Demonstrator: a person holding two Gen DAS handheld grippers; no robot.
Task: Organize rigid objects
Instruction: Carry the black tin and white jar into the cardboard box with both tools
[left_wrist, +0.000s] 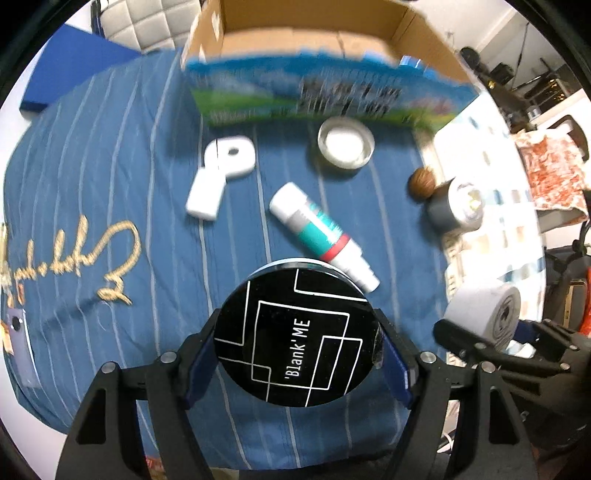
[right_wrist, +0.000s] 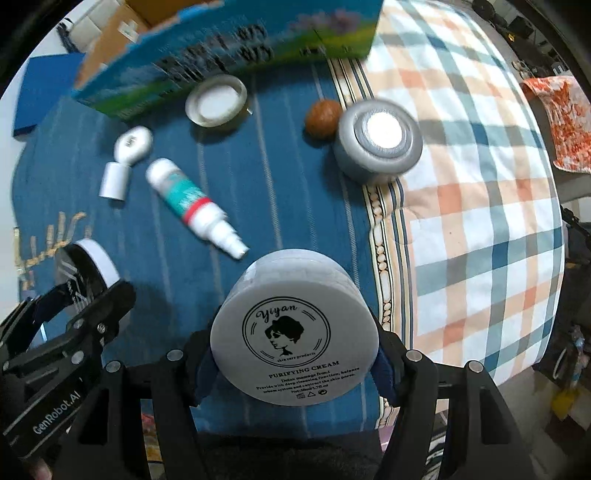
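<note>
the left claw (left_wrist: 297, 363) grips a round black tin (left_wrist: 297, 338) and the right claw (right_wrist: 293, 360) grips a round white cream jar (right_wrist: 293, 332), both above the blue striped bed cover (left_wrist: 110, 177). either smooth jar may slip and drop onto the white spray bottle (left_wrist: 321, 234).

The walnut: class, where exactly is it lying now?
In the right wrist view, the walnut lies on the blue striped cloth, against the left side of the grey puck light and right of the open tin.
</note>
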